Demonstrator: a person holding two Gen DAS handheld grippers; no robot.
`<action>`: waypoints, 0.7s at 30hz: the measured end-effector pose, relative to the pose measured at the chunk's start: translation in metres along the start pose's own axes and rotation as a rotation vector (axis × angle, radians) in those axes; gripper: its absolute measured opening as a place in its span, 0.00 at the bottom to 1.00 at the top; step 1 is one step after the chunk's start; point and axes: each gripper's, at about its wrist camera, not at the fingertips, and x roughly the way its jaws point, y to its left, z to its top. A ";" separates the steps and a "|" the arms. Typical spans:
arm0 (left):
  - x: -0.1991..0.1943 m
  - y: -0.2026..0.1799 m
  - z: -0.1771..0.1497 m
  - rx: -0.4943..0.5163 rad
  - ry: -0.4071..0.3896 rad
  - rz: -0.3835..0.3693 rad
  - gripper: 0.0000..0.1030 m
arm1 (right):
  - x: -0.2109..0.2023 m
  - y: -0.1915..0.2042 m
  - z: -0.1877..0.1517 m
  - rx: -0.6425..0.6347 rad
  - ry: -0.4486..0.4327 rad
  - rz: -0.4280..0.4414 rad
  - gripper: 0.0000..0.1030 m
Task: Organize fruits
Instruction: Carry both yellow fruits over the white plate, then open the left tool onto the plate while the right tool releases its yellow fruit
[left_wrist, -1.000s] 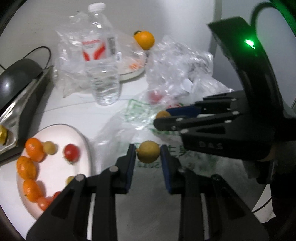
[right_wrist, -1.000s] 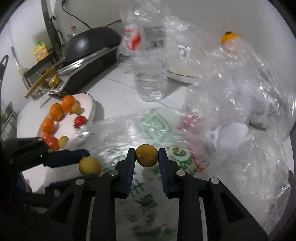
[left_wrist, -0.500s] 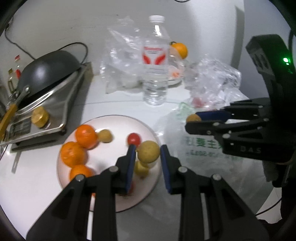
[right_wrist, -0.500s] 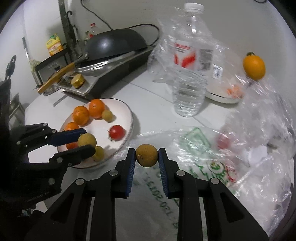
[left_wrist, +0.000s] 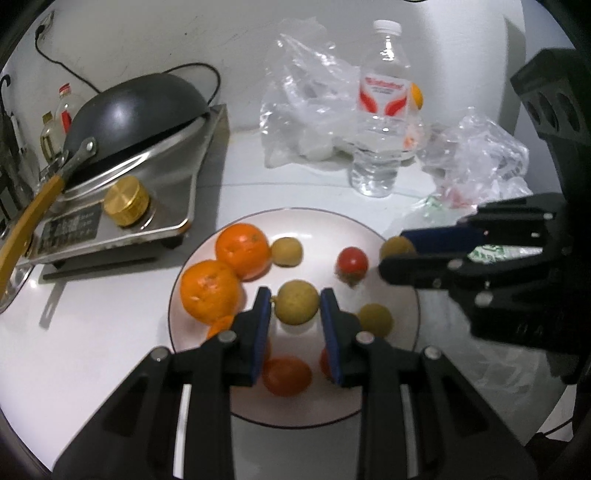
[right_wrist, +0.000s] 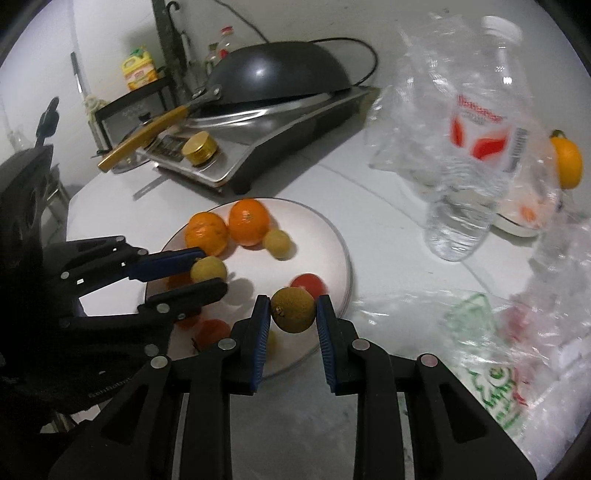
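We have the left hand-held gripper (left_wrist: 297, 314) clenched on a small yellow-brown fruit (left_wrist: 297, 302), blue pads (left_wrist: 263, 314) pressed to either side, and we're holding it above the white plate (left_wrist: 388, 402). The right hand-held gripper (right_wrist: 293, 314) grips a darker brown round fruit (right_wrist: 294, 309) the same way, poised over the plate's near-right rim. In the left wrist view that right hand-held gripper (left_wrist: 397, 253) reaches in from the right edge. Both point steeply downward toward the bench (left_wrist: 92, 350).

On the plate we see two oranges (left_wrist: 242, 254) touching each other, a red tomato (left_wrist: 352, 263), and more small yellow fruits (left_wrist: 375, 319). Beyond the plate, to the left, sits a steel cooktop (left_wrist: 140, 221) with a brass knob, carrying a dark wok (left_wrist: 136, 110) with a yellow handle. Farther back stands an upright water bottle (left_wrist: 382, 122) among crumpled clear plastic bags (left_wrist: 306, 107), with another orange (right_wrist: 569, 162) behind it. A printed bag (right_wrist: 491, 354) lies on the pale bench at the right.
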 end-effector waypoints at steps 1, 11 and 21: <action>0.001 0.002 0.000 -0.006 0.003 -0.002 0.27 | 0.003 0.002 0.001 -0.003 0.005 0.006 0.27; 0.000 0.012 0.001 -0.036 0.015 -0.005 0.29 | 0.018 0.004 0.004 0.005 0.035 0.025 0.27; -0.027 0.014 0.004 -0.051 -0.037 0.014 0.35 | -0.006 0.011 0.003 0.011 -0.006 -0.013 0.31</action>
